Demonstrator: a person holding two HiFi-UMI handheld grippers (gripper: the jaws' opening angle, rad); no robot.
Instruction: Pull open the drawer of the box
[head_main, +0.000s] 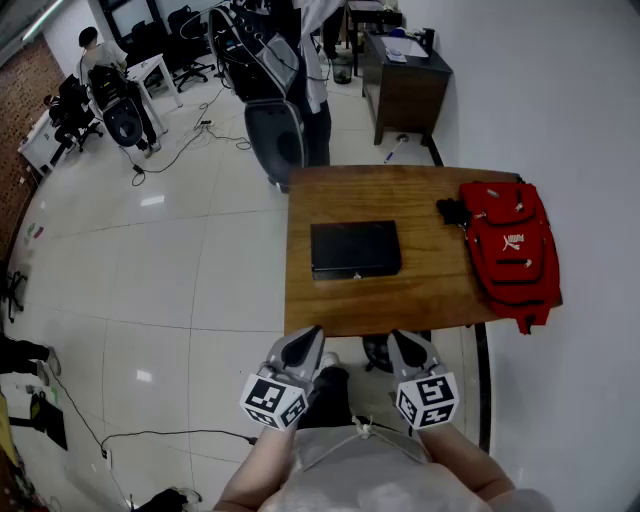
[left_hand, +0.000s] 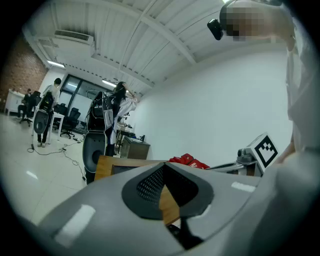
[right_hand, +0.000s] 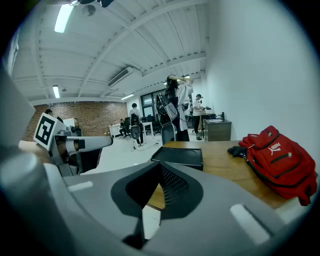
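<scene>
A flat black box lies in the middle of a wooden table, its drawer front facing me and pushed in. Both grippers hang short of the table's near edge, close to my body and apart from the box. My left gripper is shut with nothing in it, and so is my right gripper. The left gripper view looks over its closed tips toward the box. In the right gripper view the box lies beyond that gripper's closed tips.
A red backpack lies on the table's right side, with a small black item beside it. A white wall runs along the right. Beyond the table stand a black chair, a person and a dark cabinet.
</scene>
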